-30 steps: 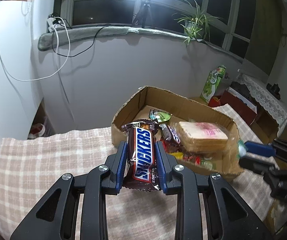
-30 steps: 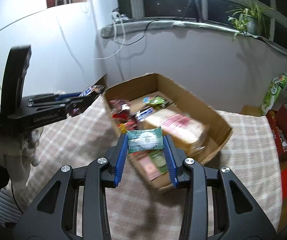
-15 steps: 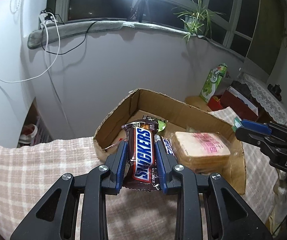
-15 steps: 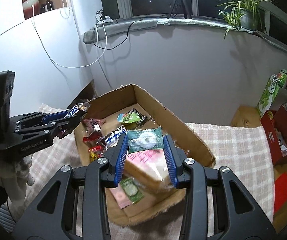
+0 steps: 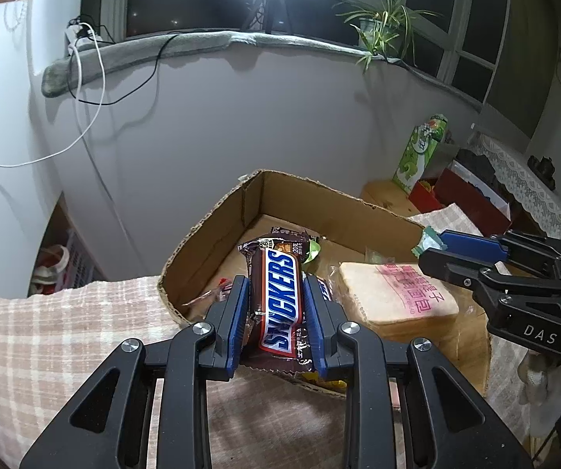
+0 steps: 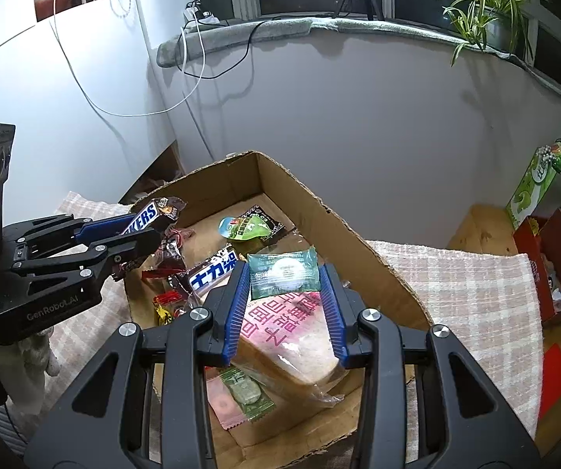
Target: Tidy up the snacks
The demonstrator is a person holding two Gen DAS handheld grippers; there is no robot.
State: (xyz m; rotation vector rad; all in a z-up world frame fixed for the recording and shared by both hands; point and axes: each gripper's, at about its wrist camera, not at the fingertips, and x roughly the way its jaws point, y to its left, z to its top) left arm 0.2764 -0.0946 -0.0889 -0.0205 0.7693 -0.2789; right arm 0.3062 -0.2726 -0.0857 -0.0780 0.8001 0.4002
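The left tool (image 5: 276,314) is clamped on a Snickers bar (image 5: 278,301), gripping the wrapper along both long sides, and holds it above the near-left edge of the cardboard box (image 5: 218,242). The right tool (image 6: 284,301) is clamped on a small green packet (image 6: 283,272) by its two short sides and holds it over the middle of the same box. Neither item has been released; both hang clear of the contents below. The box stands on a surface covered with a checked cloth (image 6: 468,285), close to the wall. It already carries a good part of the load: a wrapped loaf of sliced bread (image 5: 393,301) against the right-hand wall, a second chocolate bar with a blue-and-white label (image 6: 214,269) near the centre, a green-lidded jelly cup (image 6: 241,226) toward the far corner, several small red and yellow sweets (image 6: 167,303) along the left wall, and a pink sachet (image 6: 226,406) with a green sachet (image 6: 247,389) on it at the near edge. Judged from this layout, collection into the box is well advanced, and the step in hand is depositing the two carried items. No loose snacks show on the visible cloth around the box, so these two may be among the last, though part of the surface lies outside both views. What remains: lower each tool into a free area, open it, and withdraw.
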